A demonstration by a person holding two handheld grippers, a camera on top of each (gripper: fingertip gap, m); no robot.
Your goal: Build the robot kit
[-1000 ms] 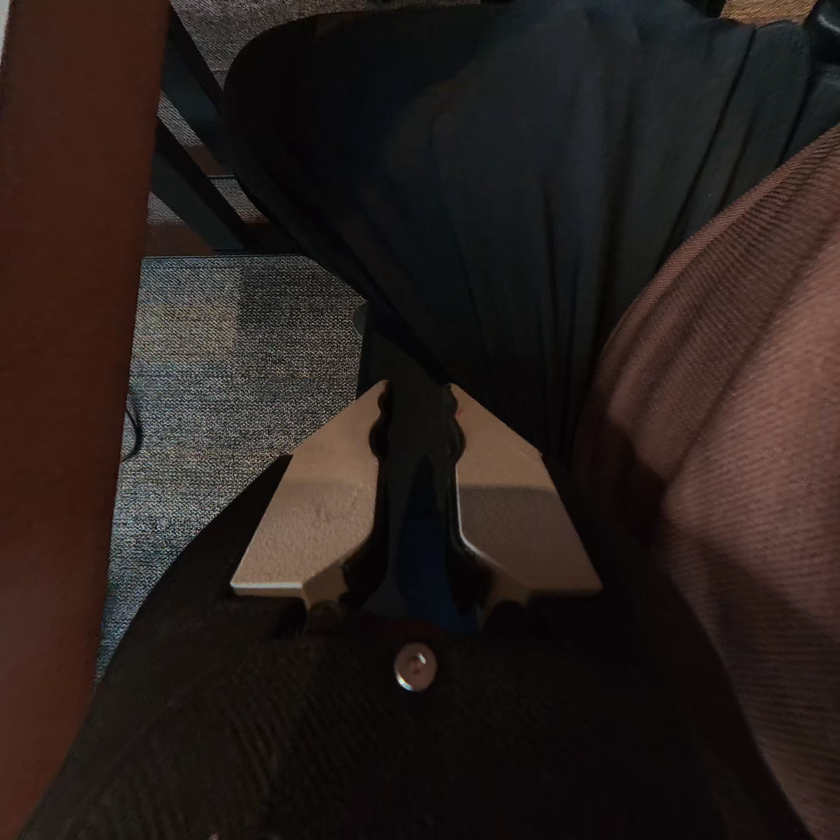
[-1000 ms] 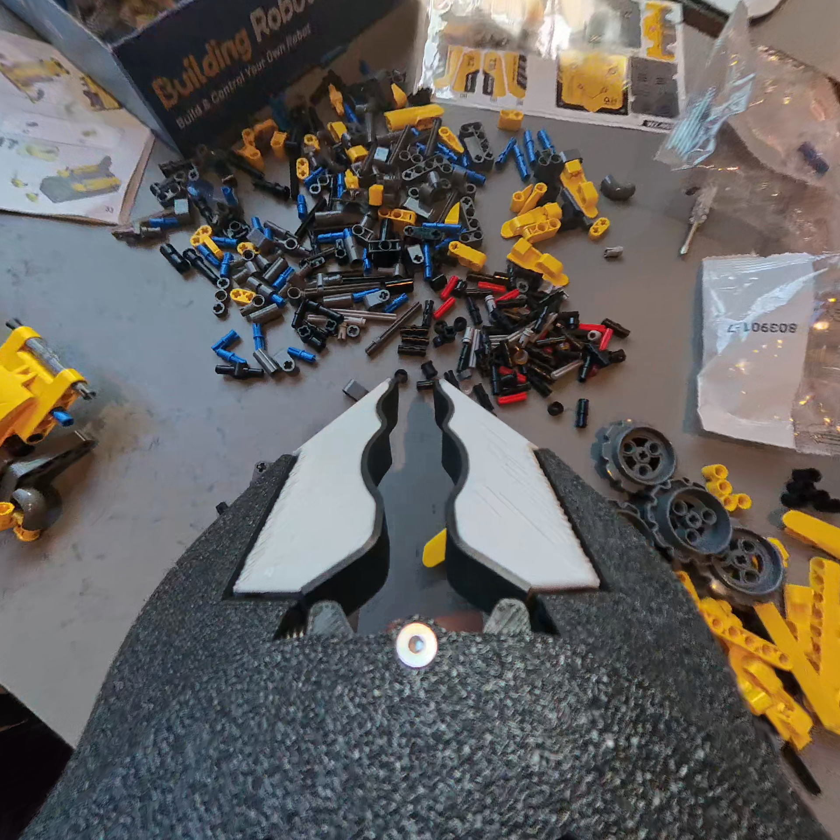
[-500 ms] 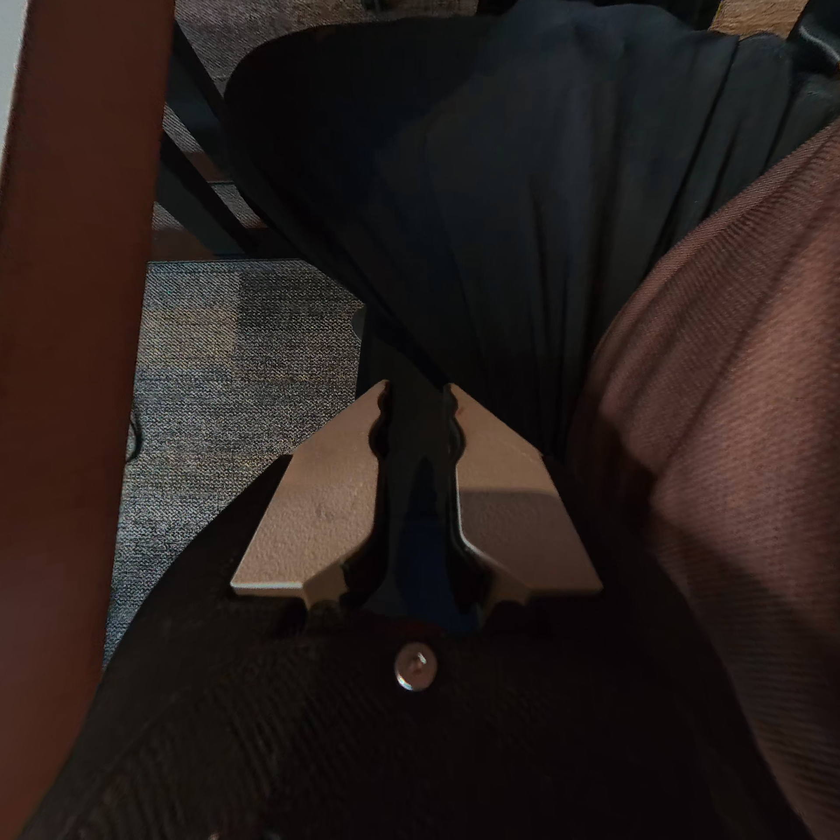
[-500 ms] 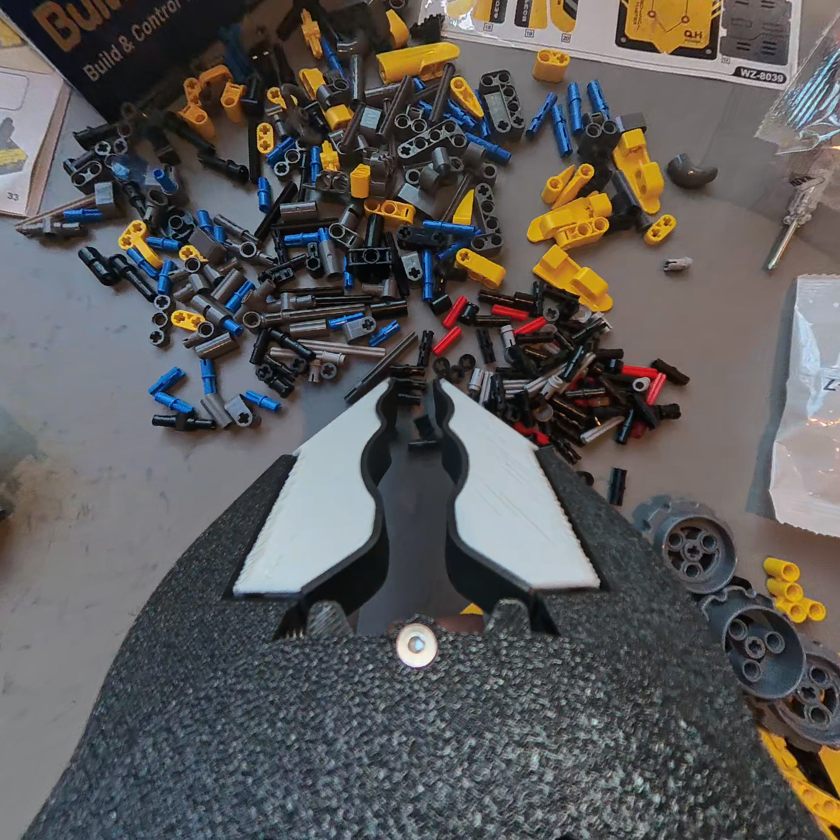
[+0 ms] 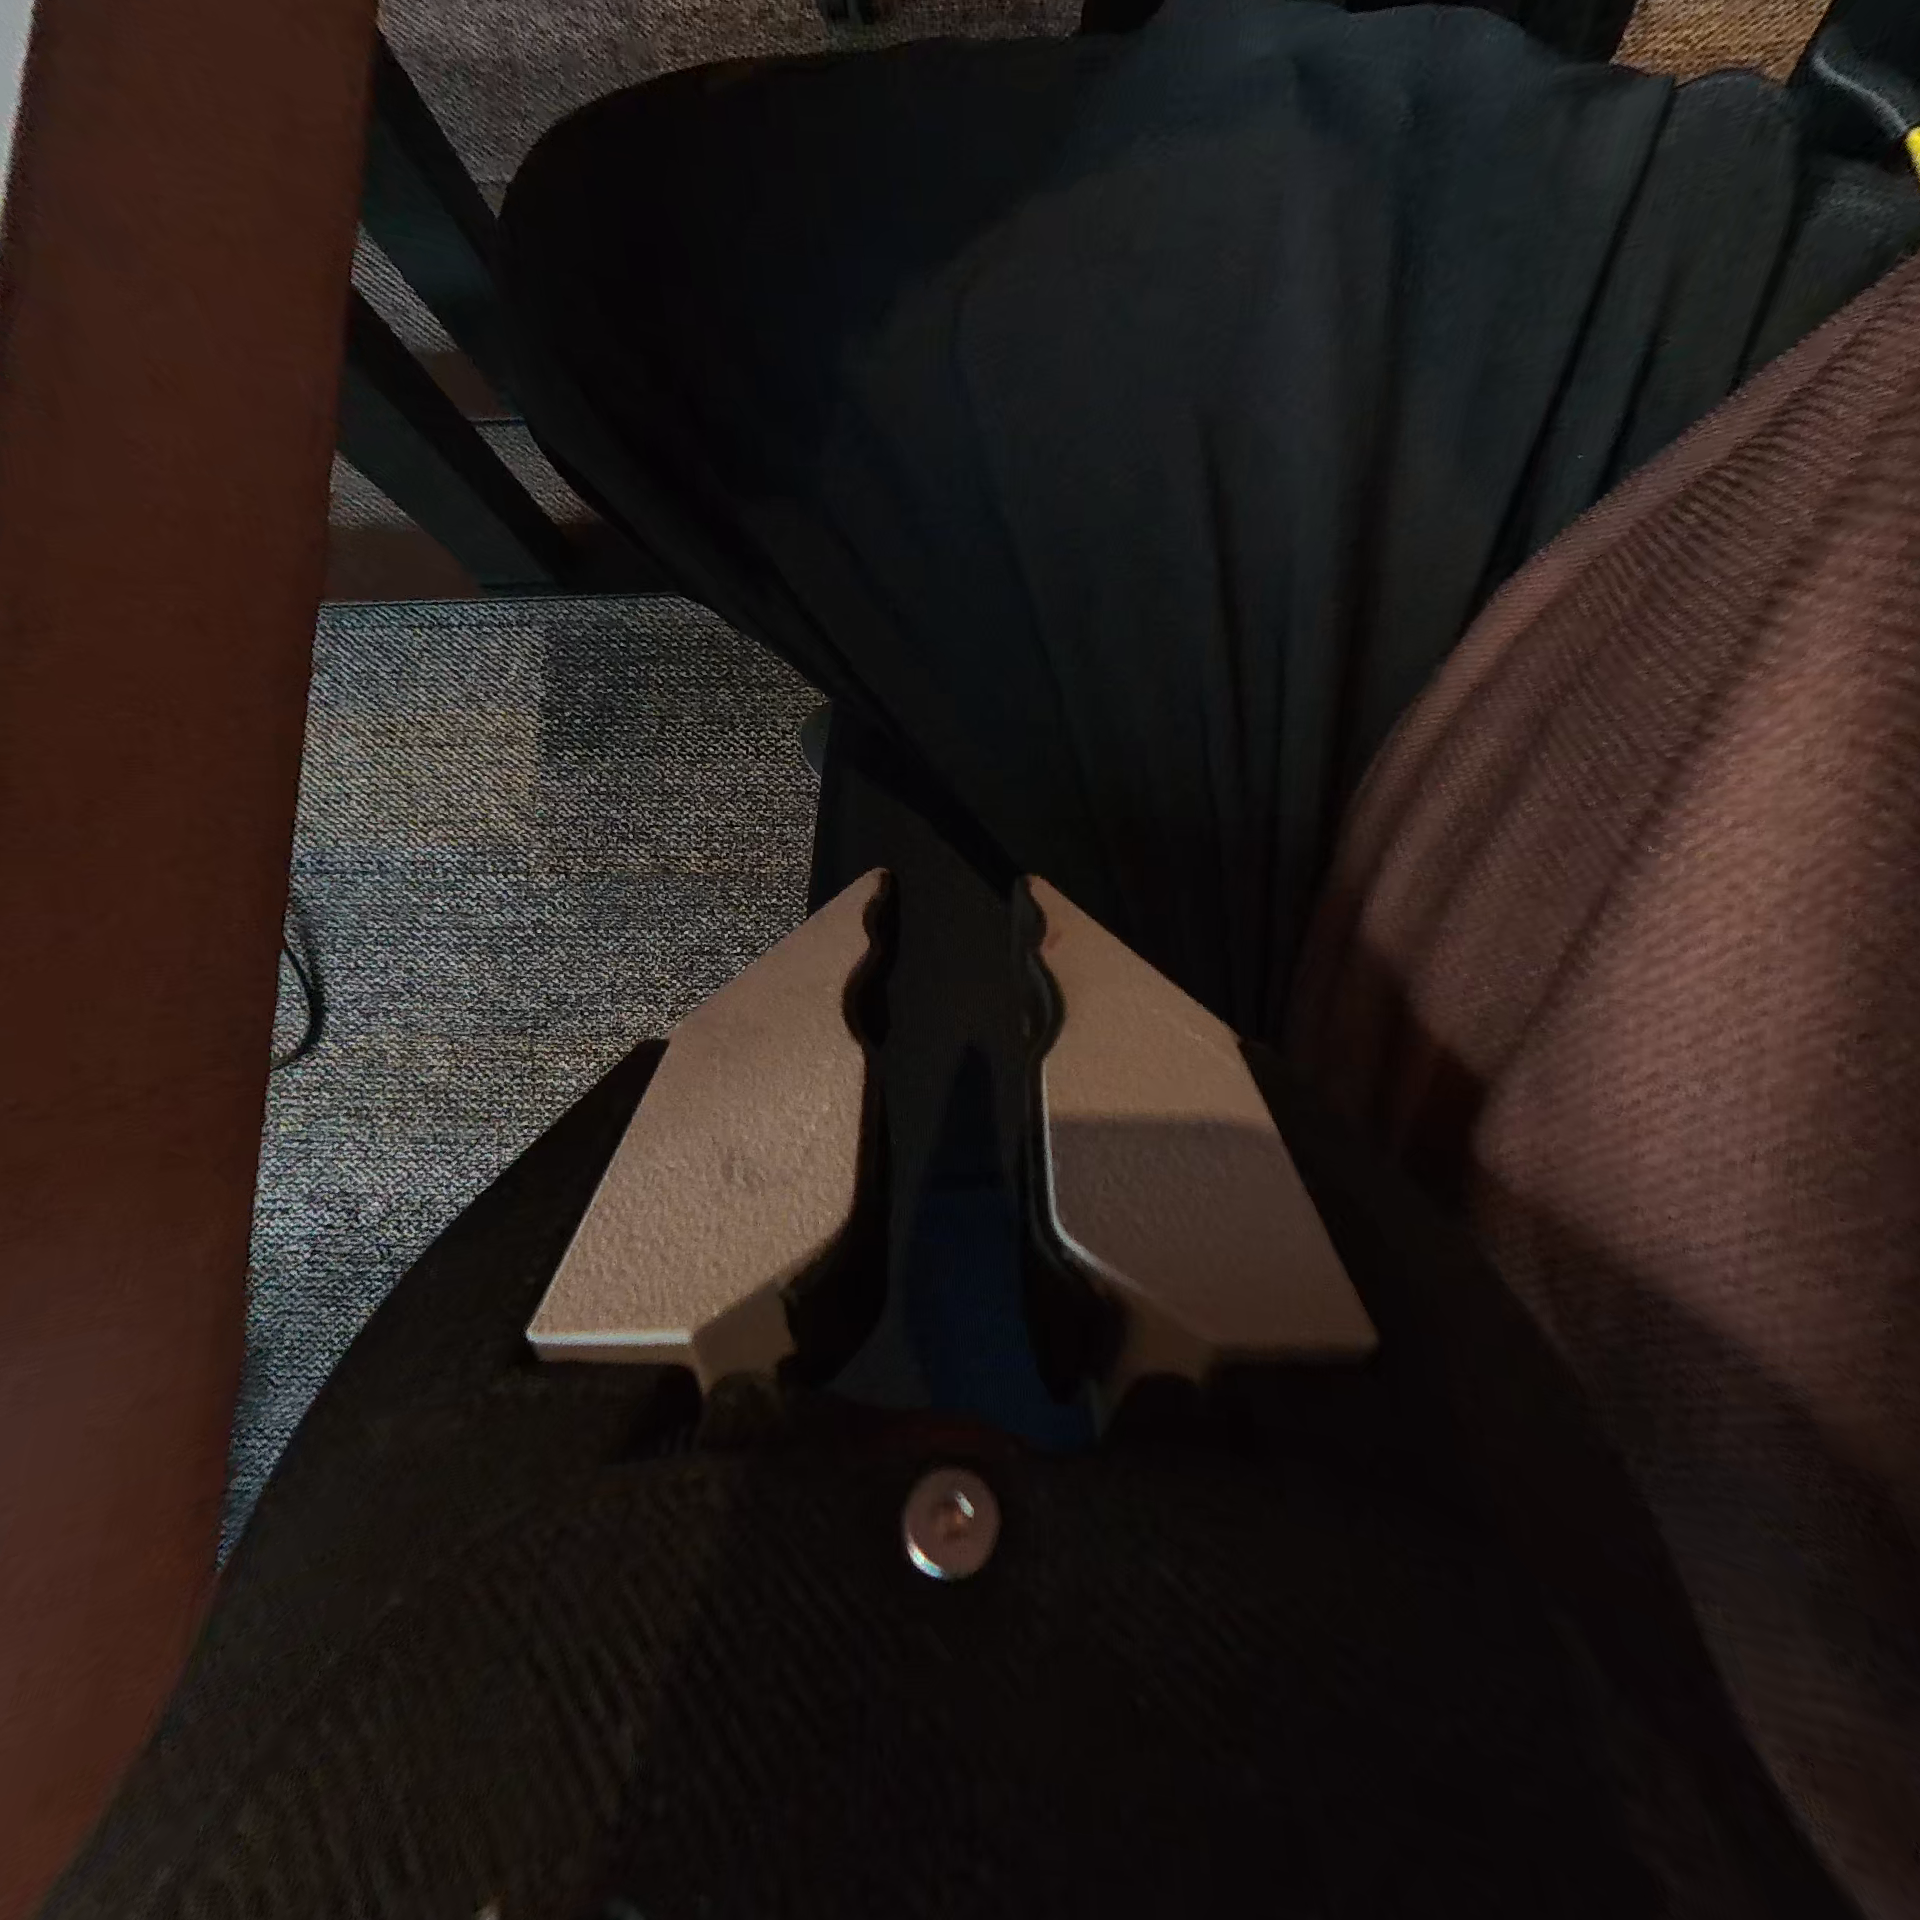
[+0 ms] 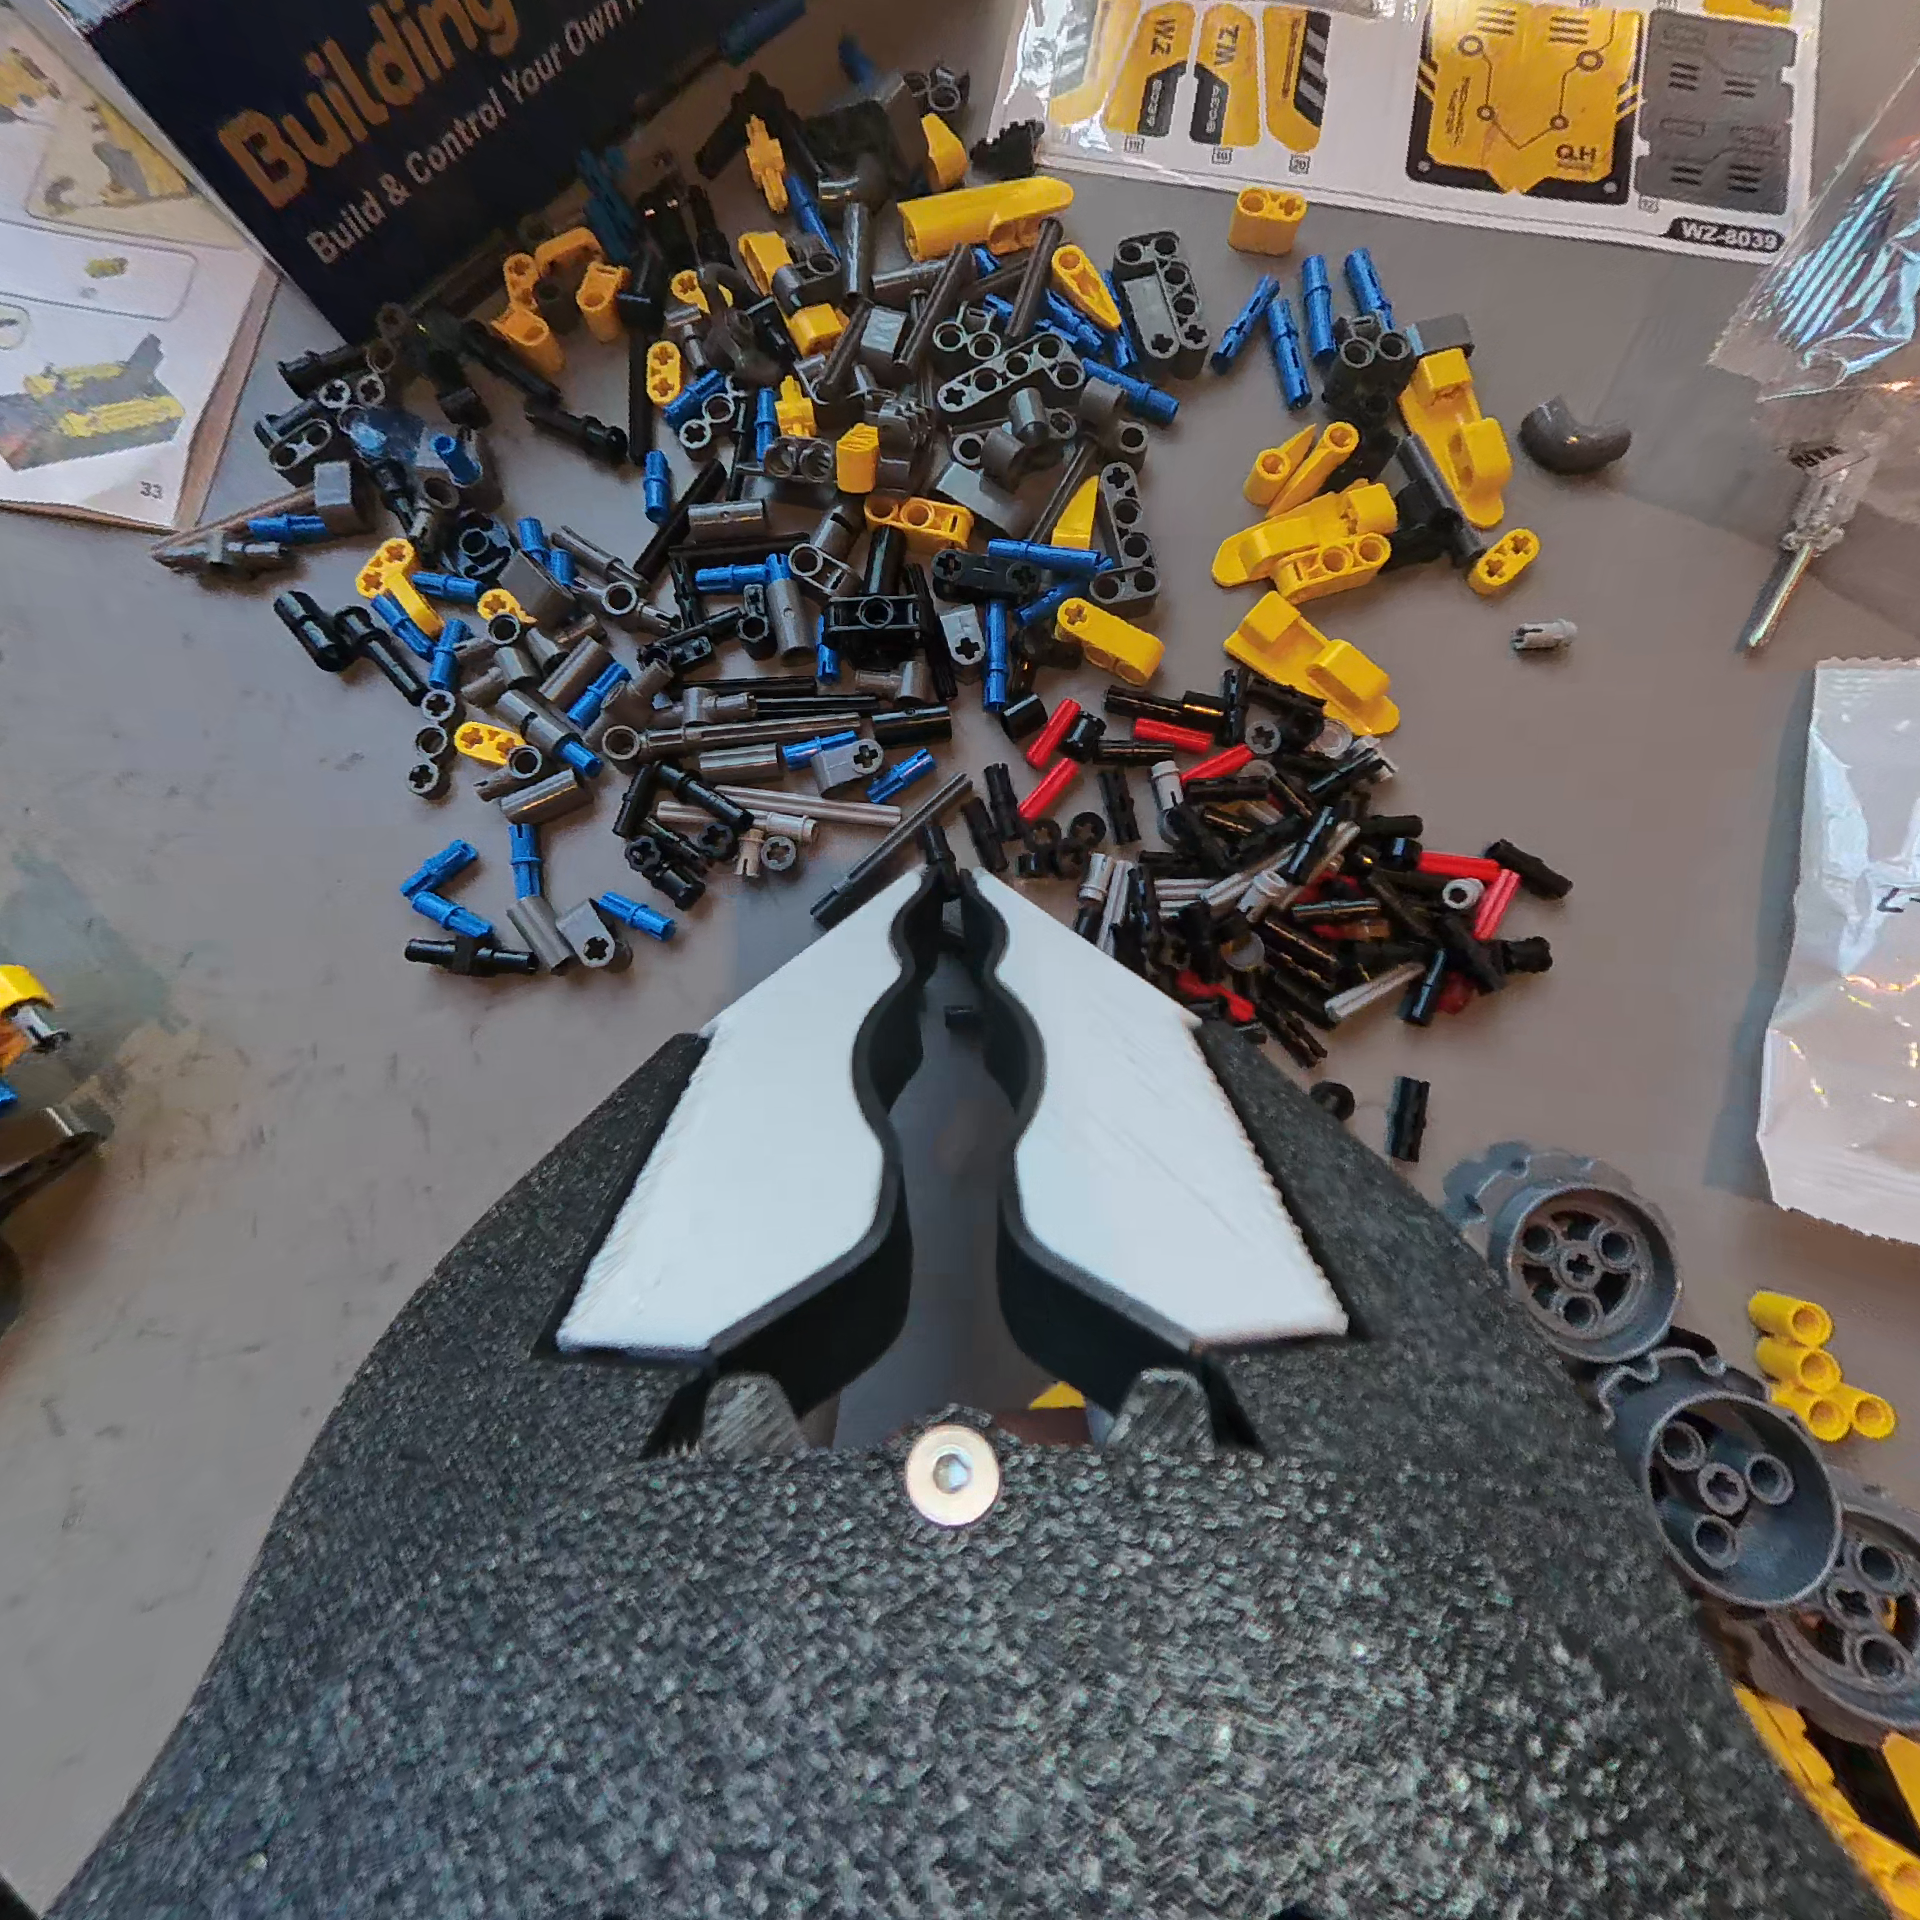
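Wood fills the left edge of my left wrist view, a reddish-brown table leg (image 5: 156, 727), with grey carpet (image 5: 540, 831) beside it at centre left. My left gripper (image 5: 951, 894) sits low in the middle of the frame with a gap between its tips, grasping nothing, pointed at dark pleated cloth (image 5: 1143, 468) that spreads across the upper centre. Brown ribbed fabric (image 5: 1662, 935) covers the right side.

In my right wrist view, a booklet (image 6: 94, 343) lies at the upper left, next to a dark blue box (image 6: 416, 135). A partly built yellow model (image 6: 26, 1049) shows at the left edge. My right gripper (image 6: 948, 883) is at the centre, its tips pinched together on a small black pin (image 6: 940, 857) at the near edge of the heap of small plastic parts (image 6: 883, 540) on the grey table (image 6: 260, 1143). A sticker sheet (image 6: 1455, 104) lies at the upper right. Dark grey wheels (image 6: 1590, 1257) lie at the lower right, with yellow connectors (image 6: 1813, 1371) just beside them. A white bag (image 6: 1849, 935) sits at the right edge.
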